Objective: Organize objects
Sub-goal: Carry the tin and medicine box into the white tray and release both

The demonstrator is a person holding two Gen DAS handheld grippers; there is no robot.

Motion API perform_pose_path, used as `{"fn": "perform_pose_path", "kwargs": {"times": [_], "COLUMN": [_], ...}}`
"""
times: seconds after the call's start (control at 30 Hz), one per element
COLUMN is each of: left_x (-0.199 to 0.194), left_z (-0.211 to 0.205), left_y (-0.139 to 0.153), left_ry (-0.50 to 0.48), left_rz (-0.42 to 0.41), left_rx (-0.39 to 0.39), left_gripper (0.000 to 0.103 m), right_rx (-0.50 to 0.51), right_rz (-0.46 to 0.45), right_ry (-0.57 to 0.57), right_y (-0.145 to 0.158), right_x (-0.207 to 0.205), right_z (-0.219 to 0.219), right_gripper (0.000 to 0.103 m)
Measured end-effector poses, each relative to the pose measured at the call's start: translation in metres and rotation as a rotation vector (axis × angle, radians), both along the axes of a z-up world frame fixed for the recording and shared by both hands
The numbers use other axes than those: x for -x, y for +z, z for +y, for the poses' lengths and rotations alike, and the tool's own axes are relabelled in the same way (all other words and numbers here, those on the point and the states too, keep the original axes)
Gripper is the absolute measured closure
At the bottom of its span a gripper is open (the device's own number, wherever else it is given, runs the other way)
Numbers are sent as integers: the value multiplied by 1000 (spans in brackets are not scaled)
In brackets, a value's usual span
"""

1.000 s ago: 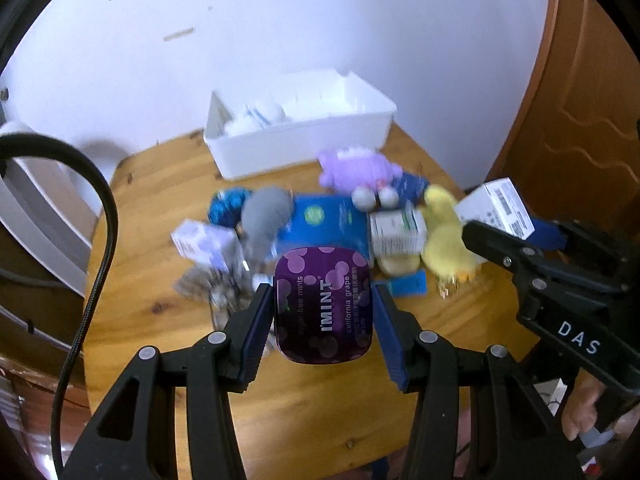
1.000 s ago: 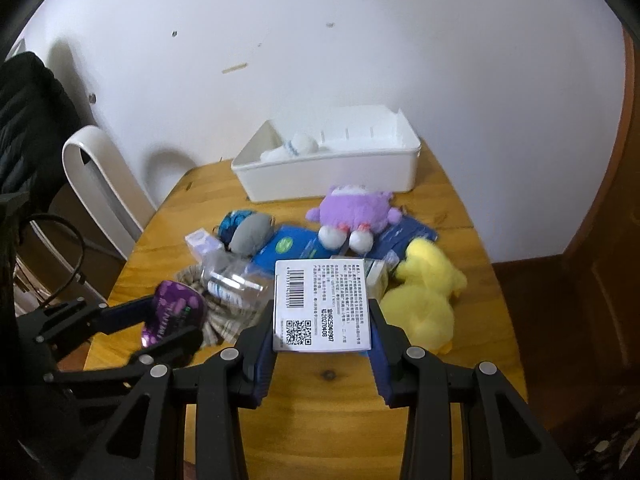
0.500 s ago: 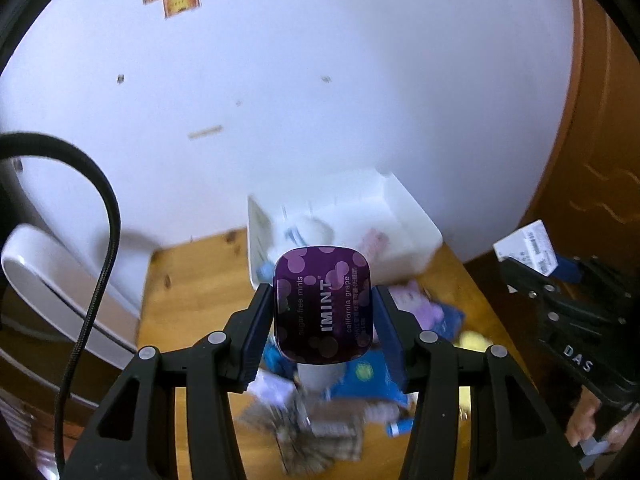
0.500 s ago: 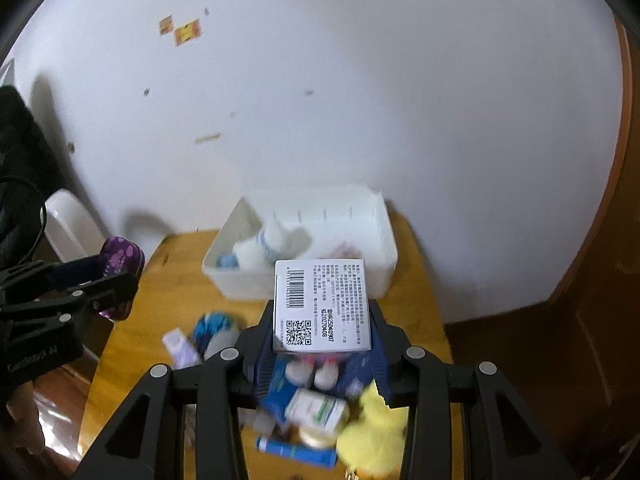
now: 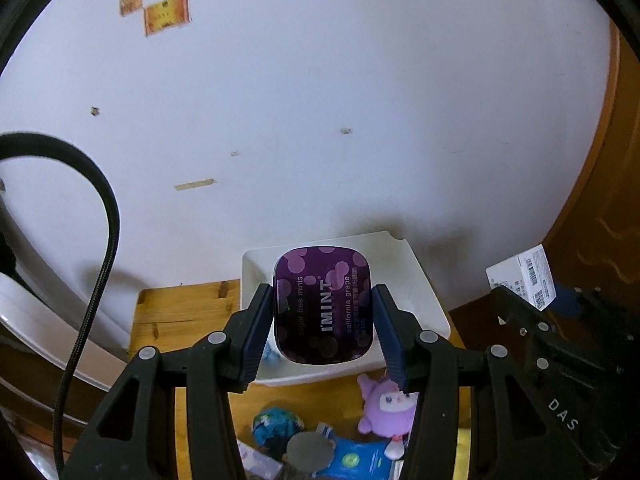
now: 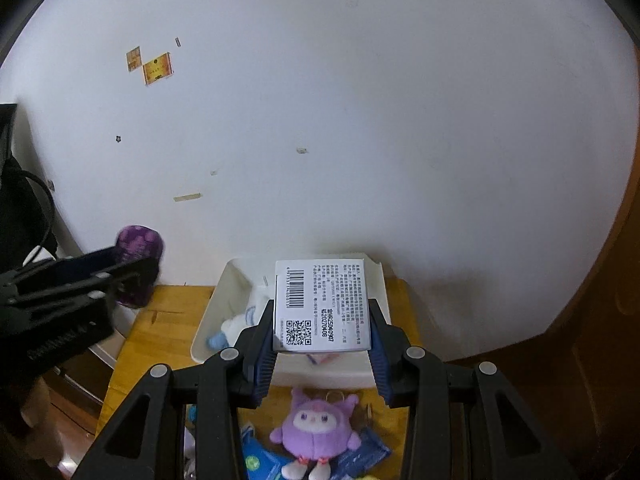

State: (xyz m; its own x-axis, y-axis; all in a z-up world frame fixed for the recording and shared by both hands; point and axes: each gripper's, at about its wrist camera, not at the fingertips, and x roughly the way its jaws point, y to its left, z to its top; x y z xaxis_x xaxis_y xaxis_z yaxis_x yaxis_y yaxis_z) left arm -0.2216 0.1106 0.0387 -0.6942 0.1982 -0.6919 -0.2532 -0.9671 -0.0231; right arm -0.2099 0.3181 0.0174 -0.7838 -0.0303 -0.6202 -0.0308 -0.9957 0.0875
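My left gripper (image 5: 323,330) is shut on a purple IMINT mint tin (image 5: 323,304) and holds it high above the white bin (image 5: 420,292). My right gripper (image 6: 322,338) is shut on a white box with a barcode and QR code (image 6: 322,306), also raised over the white bin (image 6: 216,320). The tin also shows at the left of the right wrist view (image 6: 138,248), and the white box at the right of the left wrist view (image 5: 522,280). The bin holds a white and blue soft toy (image 6: 236,326).
On the wooden table (image 6: 160,320) in front of the bin lie a purple plush (image 6: 316,432), blue packets (image 5: 360,460), a blue-green ball (image 5: 276,426) and a grey round object (image 5: 310,450). A white wall stands behind the bin. A white chair (image 5: 36,320) is at the left, a wooden door (image 5: 600,220) at the right.
Both grippers have risen and moved forward toward the bin, still holding the tin and the box. The table pile has dropped to the bottom of both views.
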Motion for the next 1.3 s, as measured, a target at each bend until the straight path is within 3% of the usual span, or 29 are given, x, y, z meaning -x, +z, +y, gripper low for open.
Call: {"fn": "perform_pose_path", "kwargs": {"times": [0.17,0.5,0.63,0.77,0.87,0.97,1.0,1.03,1.07,1.2,1.3], "left_x": [36,110,135,149,157,168,169,170,169,161,153], "left_z": [12,20,26,43,52,55,55,56,57,57,55], "left_y": [-31,-120,-148,-165,-175,-189,-191,-191,-190,-172,-159], "left_ry": [18,51,59,54,51,50,55,62,69,76,78], "left_rz": [-38,-179,-242,-250,-258,-327,-349,-361,-359,-290,-256], "left_rx": [41,60,27,49,69,74,78,89,107,179,248], "left_gripper": [49,49,49,49,49,48,48,48,48,37,35], "right_rx": [-32,-87,-107,-135,-150,-160,-155,-145,-134,-125,-135], "right_rz": [-62,-291,-354,-408,-434,-456,-464,-471,-471,-452,-458], "right_ry": [0,-30,-39,-60,-63,-67,-65,-64,-68,-57,-48], "right_y": [-6,-104,-138,-166,-181,-196,-198,-201,-200,-199,-193], "right_x": [46,134,157,175,181,181,182,181,178,175,178], "right_z": [1,-5,-5,1,2,0,1,3,6,1,-3], "right_gripper": [62,62,62,62,62,60,57,46,38,37,37]}}
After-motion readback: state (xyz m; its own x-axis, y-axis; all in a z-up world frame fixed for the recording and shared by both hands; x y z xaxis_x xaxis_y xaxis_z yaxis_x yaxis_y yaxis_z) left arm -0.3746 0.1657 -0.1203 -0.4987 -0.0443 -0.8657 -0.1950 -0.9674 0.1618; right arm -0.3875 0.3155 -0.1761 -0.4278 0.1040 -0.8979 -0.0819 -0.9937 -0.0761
